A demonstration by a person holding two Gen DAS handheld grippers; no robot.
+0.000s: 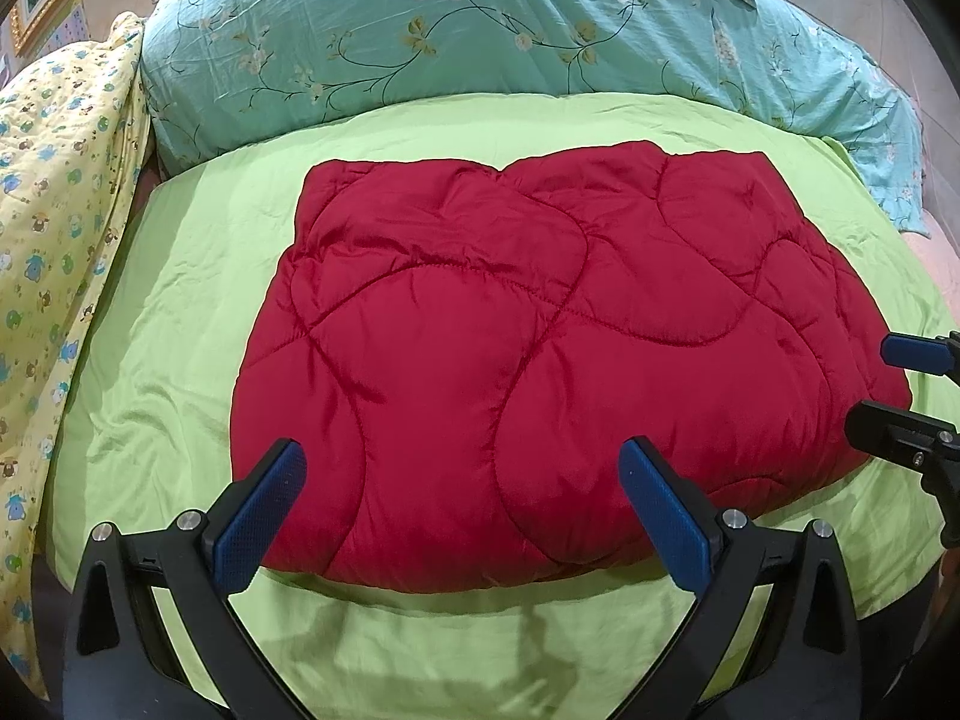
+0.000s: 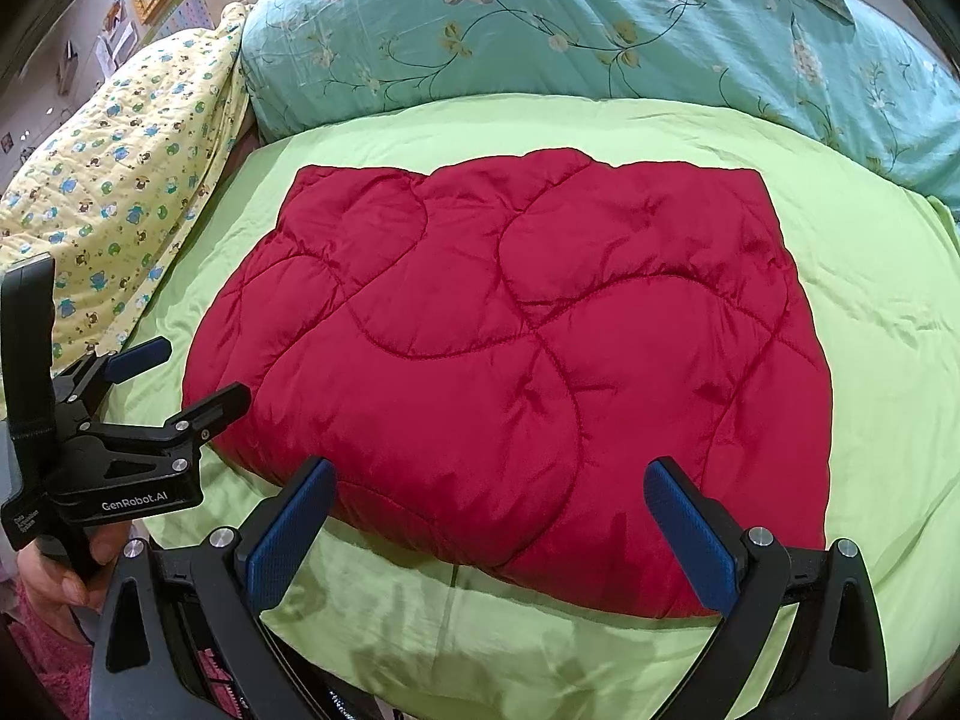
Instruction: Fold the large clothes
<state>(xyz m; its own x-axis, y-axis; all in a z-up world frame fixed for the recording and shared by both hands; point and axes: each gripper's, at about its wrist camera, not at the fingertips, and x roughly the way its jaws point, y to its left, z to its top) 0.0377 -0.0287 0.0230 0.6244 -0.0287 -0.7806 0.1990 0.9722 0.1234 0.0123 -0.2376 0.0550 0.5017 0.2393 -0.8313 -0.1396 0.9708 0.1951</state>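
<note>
left gripper [image 1: 462, 510] hovering spread wide at red quilted garment's [image 1: 540, 360] near-left edge | garment lying folded mid green bed sheet [image 1: 180, 300] | right gripper [image 2: 489, 531] gaping, empty, near-right edge | risk: slick puffy layers springing apart if pinched shallowly

Your red quilted garment [image 1: 540, 348] is padded cloth with a soft satin sheen and raised stitched seams, and it lies on a light green sheet [image 1: 180, 300] of smooth, finely creased matt fabric. Your 2 grippers, left gripper [image 1: 462, 510] and right gripper [image 2: 489, 534], look like matt black plastic with bright metal screw heads, and their blue pads [image 1: 264, 516] show a fine dotted texture. Behind, the teal floral duvet [image 1: 480, 36] and yellow printed quilt [image 1: 54, 192] are matt, crinkled cloth.
</note>
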